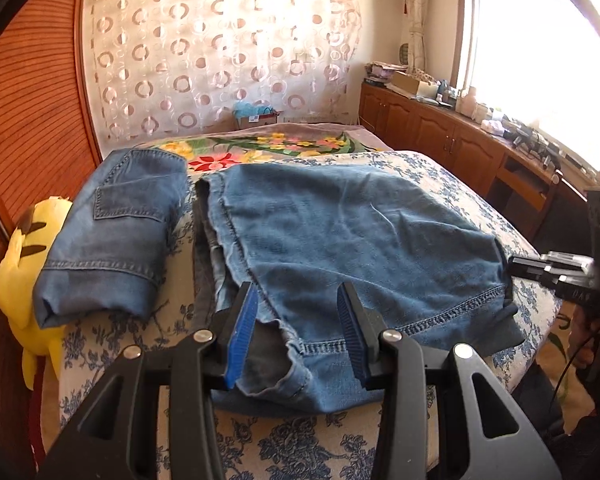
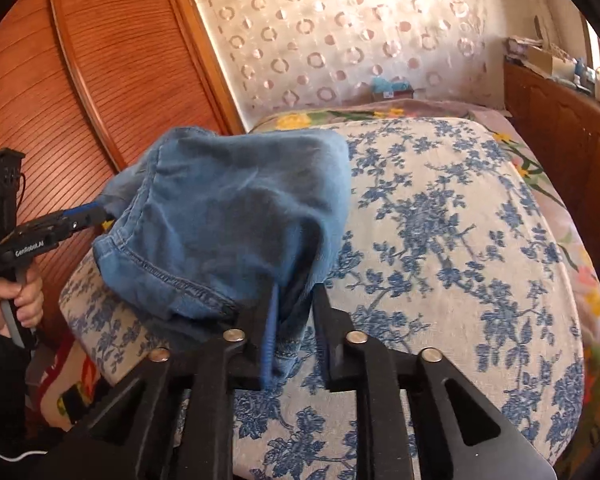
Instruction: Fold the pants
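Blue denim pants (image 1: pixel 340 232) lie partly folded on the floral bed cover (image 1: pixel 440 176). My left gripper (image 1: pixel 296 332) is open, its blue-padded fingers (image 1: pixel 242 336) on either side of the near hem corner. In the right wrist view my right gripper (image 2: pixel 292 320) is shut on the other corner of the pants (image 2: pixel 228 216) and lifts it off the bed cover (image 2: pixel 440 240). The left gripper (image 2: pixel 84 216) shows at the far left of that view, touching the denim. The right gripper (image 1: pixel 548 272) shows at the right edge of the left wrist view.
A second pair of jeans (image 1: pixel 112 232), folded, lies at the left of the bed. A yellow plush toy (image 1: pixel 24 280) sits beside it against the wooden wardrobe (image 1: pixel 28 112). A wooden cabinet (image 1: pixel 452 136) with clutter runs under the window on the right.
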`<state>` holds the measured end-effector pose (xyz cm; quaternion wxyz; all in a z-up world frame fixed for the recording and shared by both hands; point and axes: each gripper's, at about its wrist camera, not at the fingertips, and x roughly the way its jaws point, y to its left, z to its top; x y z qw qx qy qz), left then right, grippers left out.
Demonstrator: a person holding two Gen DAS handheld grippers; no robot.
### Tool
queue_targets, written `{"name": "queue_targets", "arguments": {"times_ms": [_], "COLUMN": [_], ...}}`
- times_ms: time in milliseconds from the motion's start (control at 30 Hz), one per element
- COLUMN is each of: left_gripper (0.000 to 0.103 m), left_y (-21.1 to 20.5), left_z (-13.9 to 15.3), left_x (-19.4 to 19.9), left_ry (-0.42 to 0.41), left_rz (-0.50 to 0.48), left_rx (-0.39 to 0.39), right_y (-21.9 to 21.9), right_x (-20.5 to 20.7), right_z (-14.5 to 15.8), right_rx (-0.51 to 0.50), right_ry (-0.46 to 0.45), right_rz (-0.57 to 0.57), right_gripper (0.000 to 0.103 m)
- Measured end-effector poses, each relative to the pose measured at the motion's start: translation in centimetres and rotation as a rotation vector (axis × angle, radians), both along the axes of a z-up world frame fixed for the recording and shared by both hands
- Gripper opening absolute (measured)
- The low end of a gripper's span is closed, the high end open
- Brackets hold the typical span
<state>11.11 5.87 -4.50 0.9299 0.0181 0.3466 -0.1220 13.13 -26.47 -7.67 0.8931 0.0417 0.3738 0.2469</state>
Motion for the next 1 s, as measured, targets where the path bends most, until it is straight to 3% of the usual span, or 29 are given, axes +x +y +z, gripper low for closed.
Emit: {"name": "queue_targets", "arguments": {"times_ms": [67,167,400,633,1000], "left_gripper": [0.041,0.041,0.041,0.041,0.043], "left_y": [-0.2,0.1,1.5,1.8,3.8], "left_z": [-0.6,-1.8,-4.5,-5.9,-6.2], "left_x": [0.2,0.4,0.7,0.7,-0.5], "left_ry": [0.015,0.04,0.105,0.103,0.108], "left_rz": [-0.001,0.015,0.042,0.041,0.057], "left_rx": [0.009,0.034,0.043,0.035,0.004], "right_y": [-0.4,-0.8,0.8,1.4,1.7], "right_x": [0.2,0.8,2.7,3.7,3.8], "right_z": [0.5,0.9,0.0,-2.0,-3.1], "right_rx": [0.005,0.021,-0.006,-0.011,-0.022], "right_ry": [-0.013,-0.02,0.015,0.076,0.097], "right_rz": [-0.018,-0.026,-0.02,-0.02,-0.008], "right_gripper": [0.038,0.044,0.046,0.048,0.048]}}
